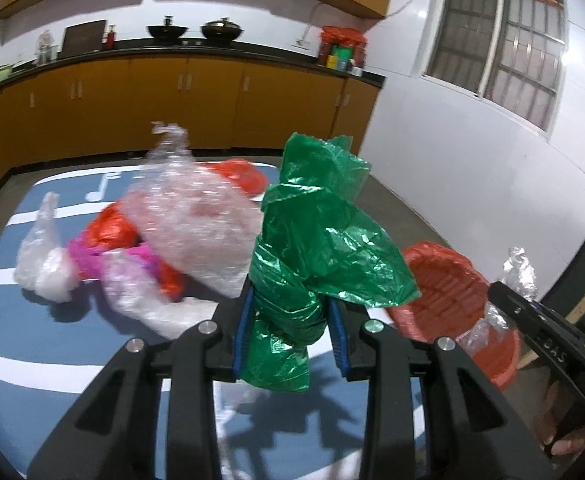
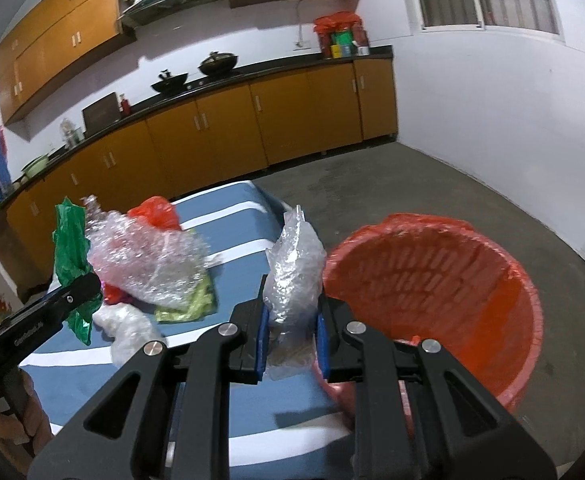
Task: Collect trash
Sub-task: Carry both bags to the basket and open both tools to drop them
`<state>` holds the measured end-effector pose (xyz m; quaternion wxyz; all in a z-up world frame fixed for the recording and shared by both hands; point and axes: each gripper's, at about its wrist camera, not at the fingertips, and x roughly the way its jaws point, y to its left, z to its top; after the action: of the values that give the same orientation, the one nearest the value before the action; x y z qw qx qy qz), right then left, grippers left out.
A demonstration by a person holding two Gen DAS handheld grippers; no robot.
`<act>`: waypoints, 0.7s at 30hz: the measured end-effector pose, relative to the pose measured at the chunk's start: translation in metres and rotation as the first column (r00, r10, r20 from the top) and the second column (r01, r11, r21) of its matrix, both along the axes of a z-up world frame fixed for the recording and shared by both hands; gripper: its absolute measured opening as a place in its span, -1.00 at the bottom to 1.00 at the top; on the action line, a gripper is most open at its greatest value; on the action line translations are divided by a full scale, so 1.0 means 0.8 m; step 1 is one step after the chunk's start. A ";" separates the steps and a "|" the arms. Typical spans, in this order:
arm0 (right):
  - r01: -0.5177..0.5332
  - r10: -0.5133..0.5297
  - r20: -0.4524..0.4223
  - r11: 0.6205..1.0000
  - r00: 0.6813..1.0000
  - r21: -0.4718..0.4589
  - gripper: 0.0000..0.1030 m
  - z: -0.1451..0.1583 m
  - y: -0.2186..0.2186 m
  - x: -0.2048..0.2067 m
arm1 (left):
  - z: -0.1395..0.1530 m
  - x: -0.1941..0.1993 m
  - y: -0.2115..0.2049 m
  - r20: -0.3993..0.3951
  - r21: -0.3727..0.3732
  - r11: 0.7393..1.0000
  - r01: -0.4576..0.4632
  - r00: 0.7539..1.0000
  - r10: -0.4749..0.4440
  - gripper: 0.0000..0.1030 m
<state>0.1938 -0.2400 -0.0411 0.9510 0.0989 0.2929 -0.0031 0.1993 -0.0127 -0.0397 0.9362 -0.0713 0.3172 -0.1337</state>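
Between your left gripper's fingers sits a pinched green bag; your right gripper clamps clear plastic beside the red bin.

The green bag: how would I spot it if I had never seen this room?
Find the table with the blue striped cloth before the orange kitchen cupboards. Above its near edge, the left tool pinches a crumpled green bag, lifted clear of the heap of clear wrap. It is the only shiny green piece, beside the red bin.
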 end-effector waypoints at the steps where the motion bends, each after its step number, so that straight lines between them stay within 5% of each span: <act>1: 0.010 -0.010 0.000 1.000 1.000 0.000 -0.62 0.000 -0.005 -0.001 | 0.000 0.000 -0.006 0.000 -0.003 1.000 0.013 1.000 -0.013 -0.36; 21: 0.207 -0.207 0.001 0.978 0.978 0.000 -0.62 -0.002 -0.115 -0.008 | -0.010 0.024 -0.144 -0.035 -0.029 0.962 0.270 0.962 -0.271 -0.36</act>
<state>0.1877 -0.3318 -0.0428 0.9456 0.1290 0.2807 -0.1021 0.2186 -0.1280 -0.0481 0.9019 -0.0410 0.3405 -0.2627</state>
